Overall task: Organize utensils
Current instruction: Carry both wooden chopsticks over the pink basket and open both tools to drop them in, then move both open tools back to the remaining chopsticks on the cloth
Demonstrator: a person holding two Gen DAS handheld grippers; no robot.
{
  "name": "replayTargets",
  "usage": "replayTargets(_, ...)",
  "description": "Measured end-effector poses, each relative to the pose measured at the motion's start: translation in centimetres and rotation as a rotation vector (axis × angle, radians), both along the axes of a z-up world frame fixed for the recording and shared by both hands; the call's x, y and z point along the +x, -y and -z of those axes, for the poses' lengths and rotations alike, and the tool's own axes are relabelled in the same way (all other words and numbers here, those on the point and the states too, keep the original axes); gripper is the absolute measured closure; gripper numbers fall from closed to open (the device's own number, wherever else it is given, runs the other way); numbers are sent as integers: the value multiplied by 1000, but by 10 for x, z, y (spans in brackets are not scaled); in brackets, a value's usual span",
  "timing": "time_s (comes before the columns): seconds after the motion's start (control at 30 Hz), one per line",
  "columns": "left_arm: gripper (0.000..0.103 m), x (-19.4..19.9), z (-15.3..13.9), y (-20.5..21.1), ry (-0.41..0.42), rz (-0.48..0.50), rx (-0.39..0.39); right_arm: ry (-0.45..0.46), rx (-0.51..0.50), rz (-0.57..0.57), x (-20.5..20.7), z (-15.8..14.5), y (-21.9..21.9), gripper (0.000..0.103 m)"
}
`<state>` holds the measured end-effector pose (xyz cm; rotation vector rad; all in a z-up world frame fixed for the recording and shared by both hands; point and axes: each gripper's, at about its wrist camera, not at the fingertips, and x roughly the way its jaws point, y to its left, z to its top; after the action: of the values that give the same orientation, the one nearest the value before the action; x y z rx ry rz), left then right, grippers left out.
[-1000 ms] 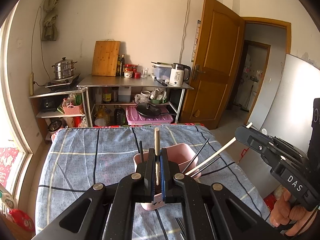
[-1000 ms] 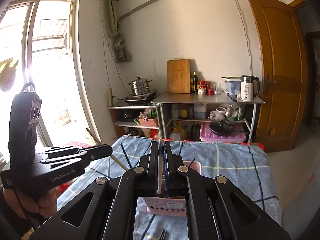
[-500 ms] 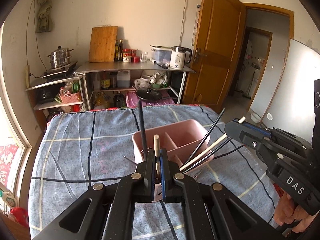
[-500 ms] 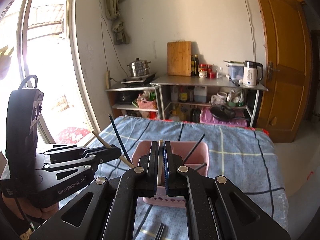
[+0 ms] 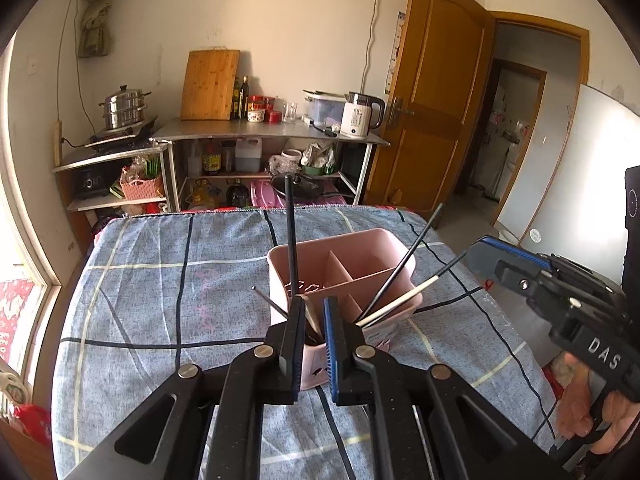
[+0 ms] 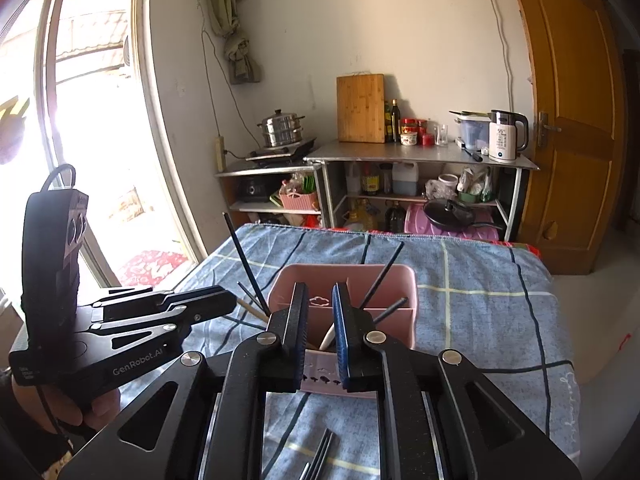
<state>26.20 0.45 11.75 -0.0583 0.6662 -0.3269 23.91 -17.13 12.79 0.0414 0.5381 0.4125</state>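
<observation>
On the blue checked table (image 5: pixel 168 280), a pink divided utensil holder (image 5: pixel 344 264) is standing mid-cloth, with dark chopsticks (image 5: pixel 291 236) and a pale chopstick (image 5: pixel 404 300) leaning out of its near compartments. Left hand-held gripper (image 5: pixel 314 344) is hovering over the near wall, released, a light chopstick (image 5: pixel 312 318) between its parted jaws, seemingly loose. Right hand-held gripper (image 6: pixel 320 332) is likewise parted above the holder. Spare chopsticks (image 6: pixel 320 456) are lying nearer (still unsorted). Risk: jaws snagging leaning sticks, tipping the holder.
</observation>
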Motion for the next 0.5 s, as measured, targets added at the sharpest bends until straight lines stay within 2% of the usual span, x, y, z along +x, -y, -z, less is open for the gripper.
replayTargets(0.27, 93, -41, -3, -6, 41, -13, -19, 12, 26, 19, -31, 2, 14, 87)
replayTargets(0.5, 93, -78, 16, -8, 27, -17, -23, -43, 38, 34, -58, 22, 28, 86)
